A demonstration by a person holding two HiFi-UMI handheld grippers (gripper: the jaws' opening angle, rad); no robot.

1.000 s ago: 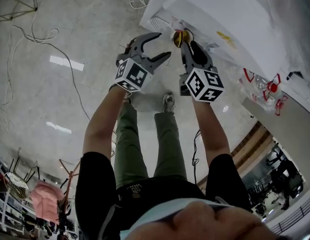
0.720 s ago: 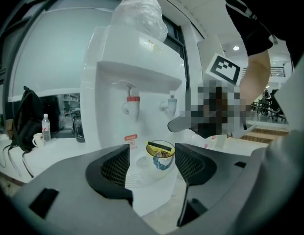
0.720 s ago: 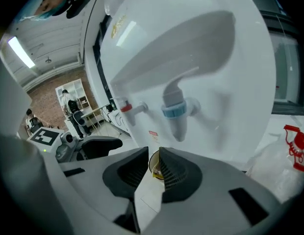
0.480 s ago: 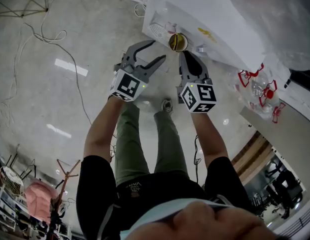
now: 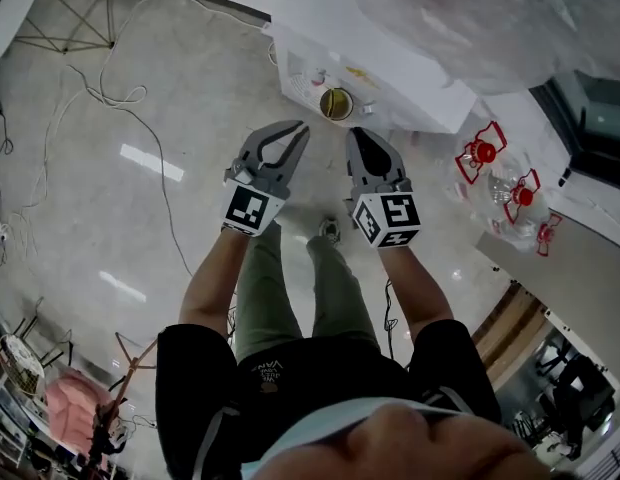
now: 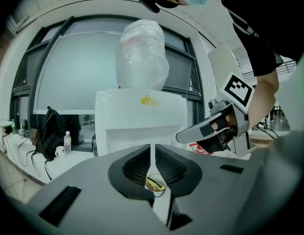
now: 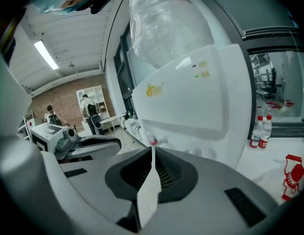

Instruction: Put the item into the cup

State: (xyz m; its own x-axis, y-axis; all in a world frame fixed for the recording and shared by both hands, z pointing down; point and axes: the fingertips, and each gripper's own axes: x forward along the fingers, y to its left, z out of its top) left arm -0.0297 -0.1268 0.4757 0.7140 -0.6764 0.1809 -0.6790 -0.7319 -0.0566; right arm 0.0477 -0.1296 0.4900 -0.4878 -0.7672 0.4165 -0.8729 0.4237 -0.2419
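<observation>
Left gripper [image 5: 290, 140]: its fingers have just been closing and now stand all but together with nothing between them; it is drawn back from the white dispenser [image 5: 390, 63] compared with a second ago. Cup [image 5: 325, 99]: upright on the dispenser's ledge with the yellow item [image 6: 154, 183] lying inside, so the placing looks done. Right gripper [image 5: 362, 140]: fingers together, empty, likewise pulled clear of the cup it was at. Count: two grippers, one cup, one item, one dispenser
</observation>
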